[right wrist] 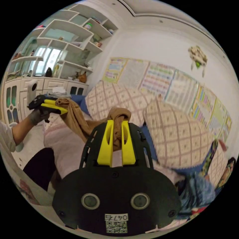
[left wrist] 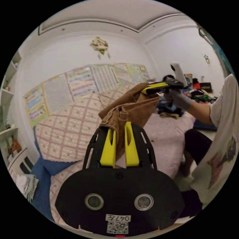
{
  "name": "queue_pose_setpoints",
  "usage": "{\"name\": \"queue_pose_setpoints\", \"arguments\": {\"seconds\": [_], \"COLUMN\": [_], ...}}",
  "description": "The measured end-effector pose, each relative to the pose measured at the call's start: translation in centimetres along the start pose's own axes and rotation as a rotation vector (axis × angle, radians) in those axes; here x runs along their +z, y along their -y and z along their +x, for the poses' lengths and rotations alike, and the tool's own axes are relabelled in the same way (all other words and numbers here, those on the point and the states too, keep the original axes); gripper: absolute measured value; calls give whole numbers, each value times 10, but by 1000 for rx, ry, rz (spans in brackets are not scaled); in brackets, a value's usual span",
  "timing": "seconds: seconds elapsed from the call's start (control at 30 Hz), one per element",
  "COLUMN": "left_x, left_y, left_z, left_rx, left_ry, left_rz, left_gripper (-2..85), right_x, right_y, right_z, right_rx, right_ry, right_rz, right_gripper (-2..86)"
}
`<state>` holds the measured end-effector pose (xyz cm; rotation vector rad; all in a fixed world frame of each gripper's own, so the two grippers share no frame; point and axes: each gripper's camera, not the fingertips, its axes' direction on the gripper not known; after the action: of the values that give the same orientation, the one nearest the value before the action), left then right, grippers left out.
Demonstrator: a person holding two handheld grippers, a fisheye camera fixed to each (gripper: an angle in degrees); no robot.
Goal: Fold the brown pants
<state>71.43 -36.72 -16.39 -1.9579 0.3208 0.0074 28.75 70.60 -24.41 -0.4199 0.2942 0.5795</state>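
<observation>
The brown pants (left wrist: 132, 107) hang in the air above the bed, stretched between both grippers. In the left gripper view my left gripper (left wrist: 120, 128) is shut on a bunched edge of the cloth, and my right gripper (left wrist: 145, 90) shows beyond it, clamped on the other end, held by a gloved hand (left wrist: 180, 99). In the right gripper view my right gripper (right wrist: 117, 123) is shut on a fold of the brown pants (right wrist: 118, 115), and my left gripper (right wrist: 63, 109) grips the far end at the left, with cloth sagging between the two.
A bed with a pale pink cover (left wrist: 164, 139) lies under the pants. Large checked pillows (right wrist: 174, 129) lean on the postered wall (left wrist: 74, 84). A person in a white shirt (left wrist: 221, 144) stands at the right. White shelves (right wrist: 72, 37) and piled clothes (left wrist: 201, 94) surround the bed.
</observation>
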Motion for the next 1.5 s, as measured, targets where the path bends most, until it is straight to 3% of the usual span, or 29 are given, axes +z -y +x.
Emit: {"name": "queue_pose_setpoints", "arguments": {"seconds": [0.03,0.1,0.17,0.2,0.27,0.4,0.5,0.67,0.83,1.03,1.1,1.23,1.37,1.5], "left_x": [18,105,164,182,180,137,126,145,166,221,248,281,305,334], "left_y": [-2,-35,-85,-116,-140,-153,-168,-198,-216,-214,-212,-204,-193,-187], "left_z": [0,-1,2,4,1,-21,-32,-42,-54,-64,-63,-61,-69,-80], "left_rx": [-9,-119,-236,-304,-424,-663,-792,-907,-971,-947,-955,-979,-984,-1008], "left_ry": [-48,-262,-306,-329,-371,-282,-296,-293,-323,-321,-341,-340,-275,-339], "left_rz": [-40,-312,-552,-630,-622,-455,-351,-378,-356,-465,-487,-520,-564,-578], "left_gripper": [59,76,103,117,122,115,113,111,110,121,132,159,169,163], "right_x": [-8,-15,-25,-32,-68,-108,-123,-129,-134,-155,-175,-230,-302,-368], "right_y": [-29,-76,-132,-142,-161,-142,-109,-52,-17,6,22,48,18,-38], "right_z": [14,27,41,46,71,100,105,95,98,146,194,378,556,660], "right_rx": [56,123,199,225,307,281,170,-62,-227,-325,-246,123,486,719], "right_ry": [19,78,167,183,250,324,425,547,454,372,388,306,213,42], "right_rz": [-95,-290,-557,-576,-586,-542,-465,-402,-428,-488,-443,-321,-249,-262], "right_gripper": [25,43,66,67,71,77,81,106,121,22,13,8,7,8]}}
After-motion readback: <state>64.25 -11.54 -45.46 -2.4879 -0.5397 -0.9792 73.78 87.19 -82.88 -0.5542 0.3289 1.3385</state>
